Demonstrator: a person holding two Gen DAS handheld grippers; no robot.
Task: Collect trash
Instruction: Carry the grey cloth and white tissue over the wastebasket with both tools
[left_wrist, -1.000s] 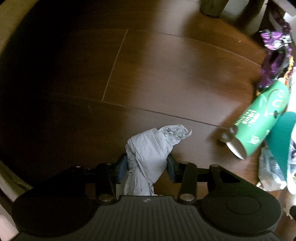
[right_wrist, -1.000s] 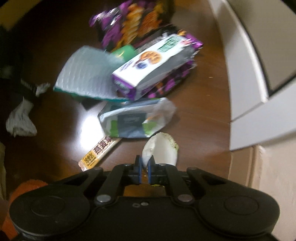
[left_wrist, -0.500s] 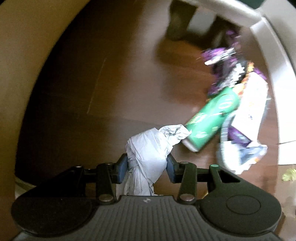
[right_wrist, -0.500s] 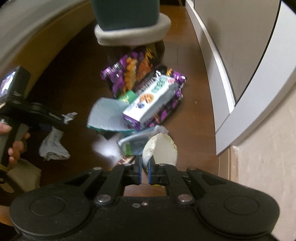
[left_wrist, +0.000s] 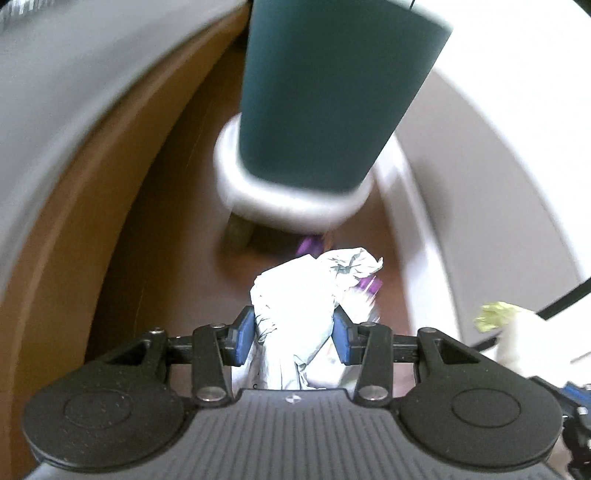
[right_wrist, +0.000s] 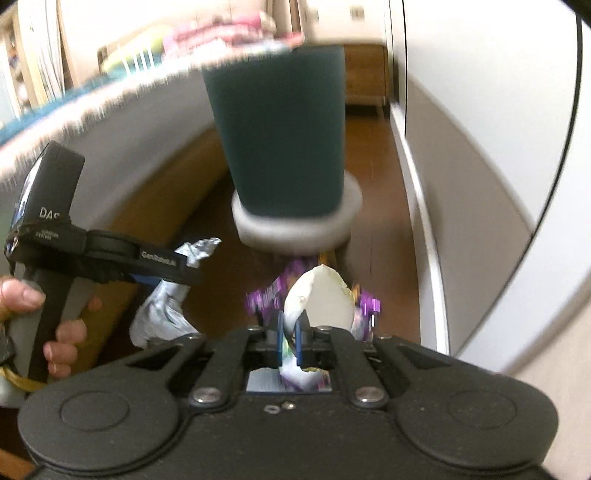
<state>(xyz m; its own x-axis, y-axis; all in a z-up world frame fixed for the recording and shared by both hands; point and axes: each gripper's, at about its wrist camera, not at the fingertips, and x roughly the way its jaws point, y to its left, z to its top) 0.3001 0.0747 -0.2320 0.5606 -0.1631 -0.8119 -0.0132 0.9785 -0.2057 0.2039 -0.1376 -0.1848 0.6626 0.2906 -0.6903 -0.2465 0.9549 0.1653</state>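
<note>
A crumpled grey-white wad of paper (left_wrist: 295, 314) is clamped between the blue pads (left_wrist: 243, 330) of the left hand-held gripper (left_wrist: 295, 330), with both pads seen pressed against its sides; the wad's twisted top is raised above the jaws and its lower end is hung down behind them. In the right wrist view the same left hand-held gripper (right_wrist: 155, 273) is seen from the side, gripped by a person's hand (right_wrist: 55, 325), and the wad (right_wrist: 162, 314) is seen dangling below it, clear of the floor.

The right hand-held gripper (right_wrist: 291, 332) is clenched nearly shut on a thin, pale, rounded wrapper (right_wrist: 321, 299), which is stood up out of the narrow gap between the blue pads. In the left wrist view the wrapper (left_wrist: 517, 332) is glimpsed at the right edge, blurred.

A dark teal bin (right_wrist: 280, 140) on a pale round base (right_wrist: 295, 225) is placed straight ahead of both grippers, above the held trash in each frame. Purple snack packets (right_wrist: 266, 295) are left on the brown wooden floor (right_wrist: 376, 177) below the bin, partly hidden behind the wrapper and blurred. A white wall (right_wrist: 480, 184) is seen at the right, a wooden bed frame (right_wrist: 162, 195) at the left.
</note>
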